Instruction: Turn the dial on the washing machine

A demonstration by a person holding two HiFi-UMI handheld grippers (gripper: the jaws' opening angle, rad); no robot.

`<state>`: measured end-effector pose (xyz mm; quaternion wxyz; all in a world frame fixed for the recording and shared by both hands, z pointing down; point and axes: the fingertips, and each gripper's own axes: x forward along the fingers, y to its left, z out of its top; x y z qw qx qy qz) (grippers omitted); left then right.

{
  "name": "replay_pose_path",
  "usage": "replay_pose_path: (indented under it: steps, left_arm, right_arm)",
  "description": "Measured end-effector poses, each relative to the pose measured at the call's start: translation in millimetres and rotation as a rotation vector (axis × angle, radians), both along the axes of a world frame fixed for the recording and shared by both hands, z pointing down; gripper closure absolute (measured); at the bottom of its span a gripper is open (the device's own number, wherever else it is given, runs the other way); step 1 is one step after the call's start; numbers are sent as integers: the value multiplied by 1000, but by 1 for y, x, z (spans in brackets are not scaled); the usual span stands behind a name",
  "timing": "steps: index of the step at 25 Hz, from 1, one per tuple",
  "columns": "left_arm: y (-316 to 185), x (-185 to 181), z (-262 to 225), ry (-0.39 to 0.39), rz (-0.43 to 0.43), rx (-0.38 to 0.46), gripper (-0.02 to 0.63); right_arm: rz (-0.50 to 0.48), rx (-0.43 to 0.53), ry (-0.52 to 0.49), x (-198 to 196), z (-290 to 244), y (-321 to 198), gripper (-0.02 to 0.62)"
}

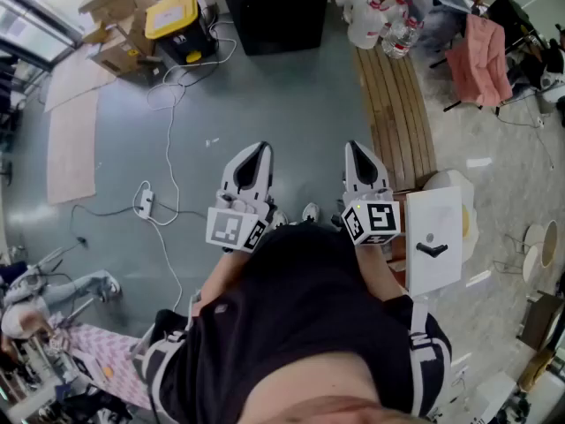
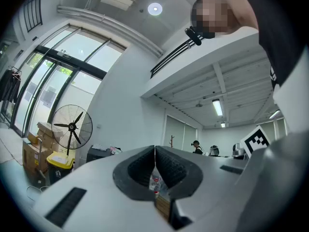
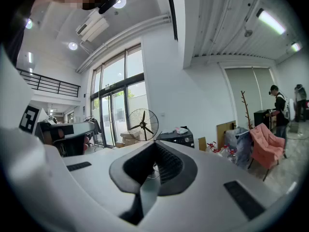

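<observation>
Head view alone is showing the floor layout. A yellow-lidded black bin (image 1: pixel 175 23) is sitting just left of the black box-shaped washing machine (image 1: pixel 274 11). A white cable (image 1: pixel 168 140) is trailing over the grey floor on the near side, left of it. A slatted wooden bench (image 1: pixel 397 104) is running along near-right of it, w/ clear plastic bottles (image 1: pixel 375 16) bunching just right of the machine.

Gripper views alone are showing a black pedestal fan (image 2: pixel 72 128) standing left of the machine, and ppl (image 3: pixel 279 105) standing far right of it.

Left gripper (image 1: pixel 261 147) and right gripper (image 1: pixel 355 147) are both pointing toward the machine, well short of it. Each pair of jaws is sitting pressed together, nothing btwn them.

In head view the top edge is cutting off the machine. The dial is too small to make out in any view. In right gripper view the machine is appearing as a low dark cabinet w/ bits lying on top.
</observation>
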<state>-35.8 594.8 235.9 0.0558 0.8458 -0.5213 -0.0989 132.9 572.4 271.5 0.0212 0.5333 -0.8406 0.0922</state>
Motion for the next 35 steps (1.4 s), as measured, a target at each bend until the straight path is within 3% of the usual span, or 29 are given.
replay_pose_path:
  steps: [9, 13, 14, 15, 16, 27, 35]
  left_arm:
    - [-4, 4, 4, -3, 5, 0, 583]
    - [-8, 6, 5, -5, 5, 1, 583]
    - [-9, 6, 8, -7, 4, -4, 583]
    - [-10, 7, 10, -7, 3, -10, 583]
    - [-10, 8, 12, -7, 3, -15, 583]
    - [-49, 50, 32, -9, -27, -48, 583]
    - [-134, 61, 48, -34, -47, -71, 583]
  right_arm:
    - [0, 5, -13, 2, 1, -4, 571]
    - [19, 97, -19, 7, -14, -6, 568]
    - [25, 104, -8, 6, -13, -8, 519]
    - [22, 92, 9, 4, -9, -10, 419]
    - [15, 70, 22, 3, -3, -13, 391]
    - [-35, -16, -3, 40, 38, -56, 389]
    - [-57, -64, -48, 46, 64, -154, 388]
